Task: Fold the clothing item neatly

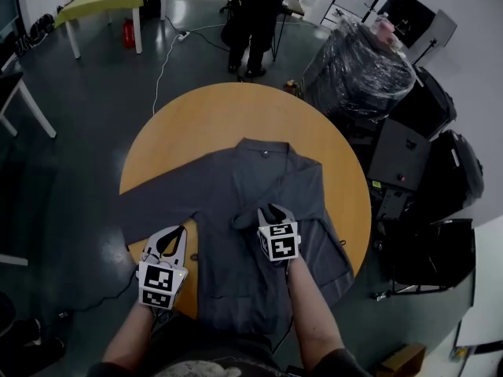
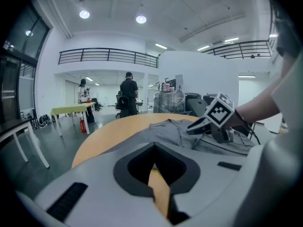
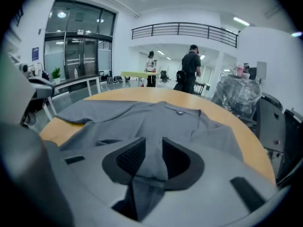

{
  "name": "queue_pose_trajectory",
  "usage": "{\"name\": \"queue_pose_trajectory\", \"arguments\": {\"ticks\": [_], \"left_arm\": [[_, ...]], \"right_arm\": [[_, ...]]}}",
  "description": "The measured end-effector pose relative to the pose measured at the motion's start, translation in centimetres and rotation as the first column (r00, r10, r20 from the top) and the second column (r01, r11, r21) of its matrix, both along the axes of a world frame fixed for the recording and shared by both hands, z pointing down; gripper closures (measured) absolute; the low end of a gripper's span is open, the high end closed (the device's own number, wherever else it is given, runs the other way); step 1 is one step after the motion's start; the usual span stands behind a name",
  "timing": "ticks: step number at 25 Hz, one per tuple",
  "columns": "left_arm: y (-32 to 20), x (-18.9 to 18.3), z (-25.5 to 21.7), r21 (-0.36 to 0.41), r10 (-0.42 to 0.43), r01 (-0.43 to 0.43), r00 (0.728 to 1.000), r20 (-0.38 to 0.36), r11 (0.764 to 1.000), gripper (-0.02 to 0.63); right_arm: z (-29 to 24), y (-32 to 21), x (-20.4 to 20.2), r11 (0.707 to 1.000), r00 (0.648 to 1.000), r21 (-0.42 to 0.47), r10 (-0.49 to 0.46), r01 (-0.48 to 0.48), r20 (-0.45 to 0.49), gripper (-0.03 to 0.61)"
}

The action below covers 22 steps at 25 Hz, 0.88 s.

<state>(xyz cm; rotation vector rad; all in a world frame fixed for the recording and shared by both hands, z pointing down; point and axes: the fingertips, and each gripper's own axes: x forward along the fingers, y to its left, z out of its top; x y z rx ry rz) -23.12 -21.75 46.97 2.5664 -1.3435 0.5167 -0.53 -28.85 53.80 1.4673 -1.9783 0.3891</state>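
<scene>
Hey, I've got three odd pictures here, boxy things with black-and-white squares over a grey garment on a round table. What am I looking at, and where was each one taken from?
There is no robot here. A person holds a two-jaw gripper in each hand, and the checkered cubes are part of those grippers. The top-down picture comes from a camera on the person's head. The other two come from cameras riding on each gripper, looking along its jaws. A grey shirt lies spread on the round wooden table. The left gripper is shut and empty, by the table's near edge. The right gripper is over the shirt's middle, with a fold of cloth between its jaws, which stand apart rather than pinching it.
</scene>
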Motion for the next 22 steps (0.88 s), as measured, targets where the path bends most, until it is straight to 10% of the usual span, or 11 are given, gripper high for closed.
{"name": "queue_pose_trajectory", "arguments": {"ticks": [8, 22], "left_arm": [[-0.8, -1.0, 1.3, -0.035, -0.024, 0.025, 1.0, 0.018, 0.999, 0.606], [-1.9, -2.6, 1.4, -0.04, -0.032, 0.032, 0.999, 0.003, 0.999, 0.606]], "right_arm": [[4.4, -2.4, -0.3, 0.978, 0.996, -0.194, -0.082, 0.075, -0.028, 0.456], [1.8, -2.3, -4.8, 0.945, 0.923, -0.164, -0.314, 0.283, -0.224, 0.572]]}}
